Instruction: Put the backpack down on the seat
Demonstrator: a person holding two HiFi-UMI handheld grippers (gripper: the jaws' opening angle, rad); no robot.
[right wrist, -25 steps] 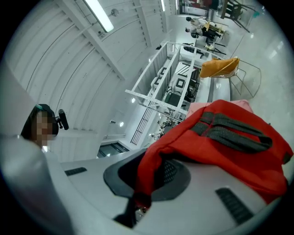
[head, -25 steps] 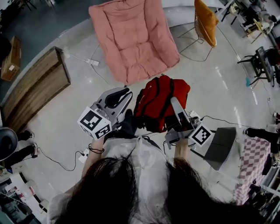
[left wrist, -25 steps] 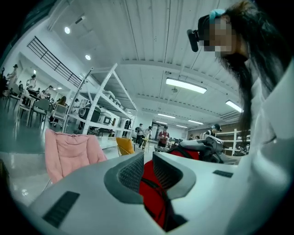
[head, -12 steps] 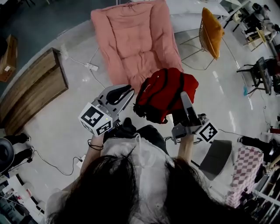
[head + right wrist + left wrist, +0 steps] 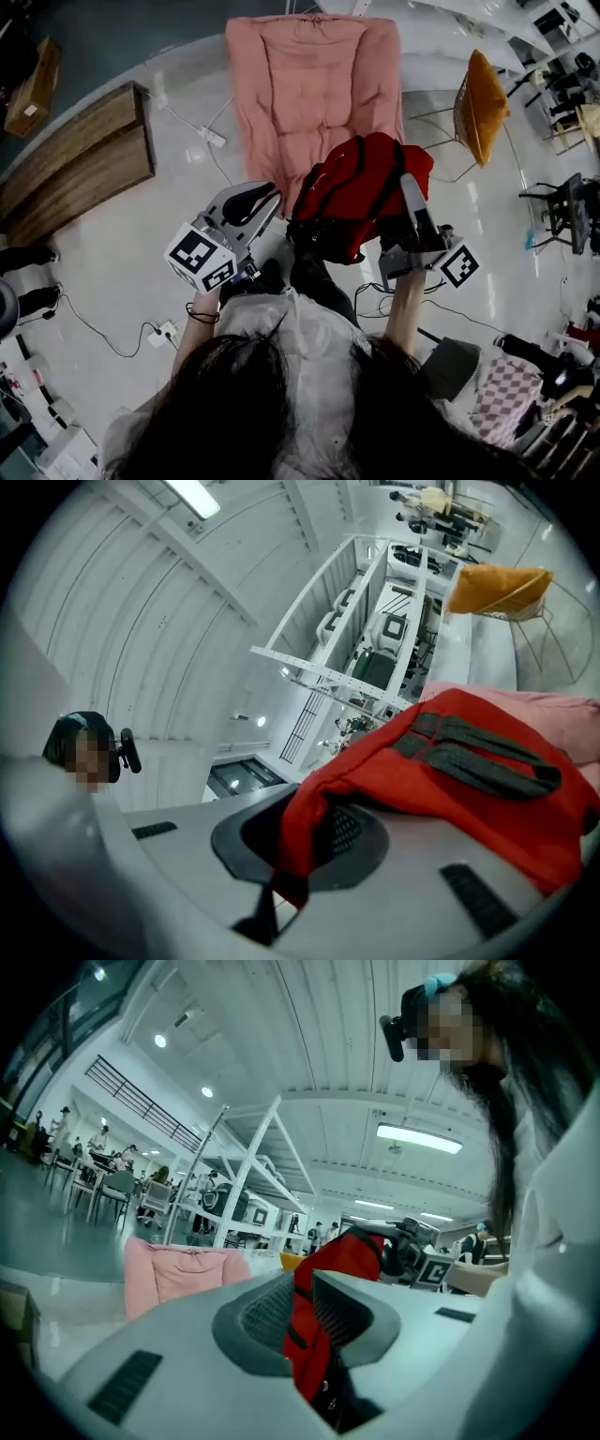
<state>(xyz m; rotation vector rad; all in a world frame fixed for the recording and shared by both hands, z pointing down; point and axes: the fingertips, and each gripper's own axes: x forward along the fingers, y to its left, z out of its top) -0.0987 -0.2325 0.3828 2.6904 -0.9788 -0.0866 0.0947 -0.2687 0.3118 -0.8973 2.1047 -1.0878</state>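
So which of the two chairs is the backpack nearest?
The pink chair, straight ahead of the backpack and overlapped by it in the head view; the orange chair stands off to the right.

my left gripper, held level, jaws clamped on the red backpack; my right gripper, tipped slightly up, jaws pinched on its fabric; both forearms extended forward.

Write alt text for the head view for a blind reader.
Seen from above, a person holds a red backpack, pinched by the left gripper and the right gripper, at the near edge of a pink cushioned chair. An orange chair stands to its right.
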